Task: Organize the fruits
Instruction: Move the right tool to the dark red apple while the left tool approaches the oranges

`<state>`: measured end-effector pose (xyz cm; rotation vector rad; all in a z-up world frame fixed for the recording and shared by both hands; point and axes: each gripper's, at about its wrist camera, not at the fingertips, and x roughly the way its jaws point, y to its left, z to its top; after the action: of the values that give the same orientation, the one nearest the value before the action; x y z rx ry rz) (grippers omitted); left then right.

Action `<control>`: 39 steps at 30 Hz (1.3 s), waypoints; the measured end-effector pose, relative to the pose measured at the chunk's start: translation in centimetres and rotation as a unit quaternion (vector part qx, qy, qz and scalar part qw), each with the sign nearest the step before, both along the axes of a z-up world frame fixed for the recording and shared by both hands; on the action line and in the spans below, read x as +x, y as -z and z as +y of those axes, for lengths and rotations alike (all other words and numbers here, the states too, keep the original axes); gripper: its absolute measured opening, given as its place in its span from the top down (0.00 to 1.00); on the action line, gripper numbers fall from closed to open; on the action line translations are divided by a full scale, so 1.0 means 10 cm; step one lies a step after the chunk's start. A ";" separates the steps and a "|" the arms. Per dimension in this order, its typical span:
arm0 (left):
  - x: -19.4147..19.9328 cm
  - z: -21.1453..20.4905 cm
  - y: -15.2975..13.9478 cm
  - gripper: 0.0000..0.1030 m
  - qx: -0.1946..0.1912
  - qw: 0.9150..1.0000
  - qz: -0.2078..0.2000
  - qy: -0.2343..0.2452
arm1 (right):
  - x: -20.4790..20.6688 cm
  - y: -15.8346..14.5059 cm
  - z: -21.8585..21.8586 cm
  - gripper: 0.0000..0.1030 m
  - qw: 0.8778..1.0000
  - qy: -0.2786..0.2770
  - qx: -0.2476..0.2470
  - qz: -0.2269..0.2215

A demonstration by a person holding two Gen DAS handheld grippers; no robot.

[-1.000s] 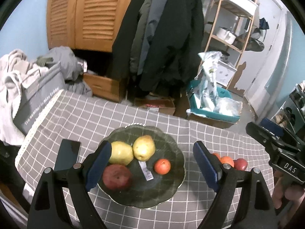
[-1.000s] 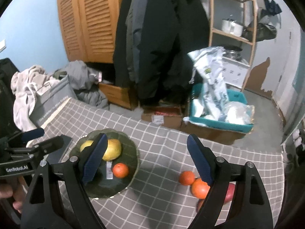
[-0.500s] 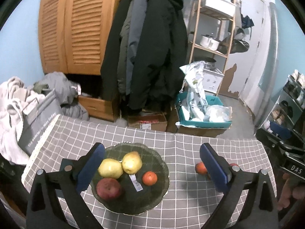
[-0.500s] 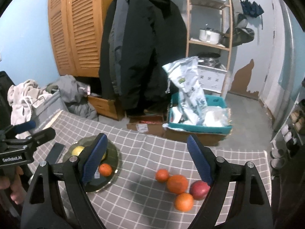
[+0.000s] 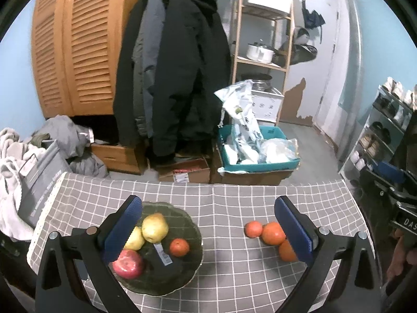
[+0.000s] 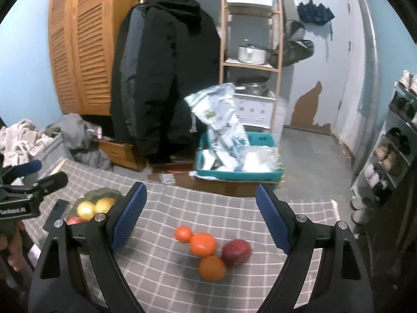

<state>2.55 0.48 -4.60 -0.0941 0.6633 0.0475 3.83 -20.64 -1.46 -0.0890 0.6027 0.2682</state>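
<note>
A dark green plate [image 5: 169,281] on the grey checked cloth holds two yellow pears [image 5: 154,228], a red apple [image 5: 127,260] and a small orange [image 5: 179,247]. Three loose oranges [image 5: 273,233] lie to its right. In the right wrist view they cluster with a second red apple [image 6: 236,252]. My left gripper [image 5: 208,216] hangs above the cloth between plate and oranges, open wide, nothing between its pads. My right gripper [image 6: 201,200] hovers over the loose fruit, open and empty. Each gripper shows at the edge of the other's view.
A black phone [image 6: 56,214] lies left of the plate. Beyond the table's far edge stand a teal bin [image 5: 260,161] of bags, hanging coats and a wooden shelf. Laundry and a grey bag [image 5: 39,172] crowd the left; a shoe rack [image 5: 385,130] lines the right.
Both grippers have drawn back and up from the table, so the fruit looks smaller and lower. The left jaws have spread wider. No fruit has moved.
</note>
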 end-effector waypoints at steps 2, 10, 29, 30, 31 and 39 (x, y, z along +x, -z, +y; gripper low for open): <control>0.03 -0.09 0.02 0.01 0.005 1.000 0.005 0.005 | 0.01 0.01 -0.10 0.18 1.000 0.007 0.000 0.001; 0.12 -0.32 0.04 0.01 0.008 1.000 0.012 0.026 | 0.02 0.08 -0.44 0.18 0.999 0.034 0.004 0.012; 0.53 -0.69 0.49 0.01 0.009 0.995 0.074 0.061 | 0.30 0.53 -0.67 0.18 0.995 0.051 -0.004 0.081; 0.56 -0.69 0.53 0.01 0.006 0.995 0.081 0.061 | 0.33 0.58 -0.67 0.18 0.995 0.051 -0.006 0.088; 0.59 -0.69 0.59 0.01 0.003 0.994 0.089 0.060 | 0.36 0.63 -0.68 0.18 0.994 0.051 -0.008 0.097; 0.80 -0.72 1.03 0.01 0.010 0.989 0.138 0.052 | 0.60 1.13 -0.70 0.18 0.984 0.051 0.003 0.172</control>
<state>10.53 -6.77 -14.88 -0.0331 0.9424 -0.0331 9.79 -27.64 -12.74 -0.0043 0.9471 0.1860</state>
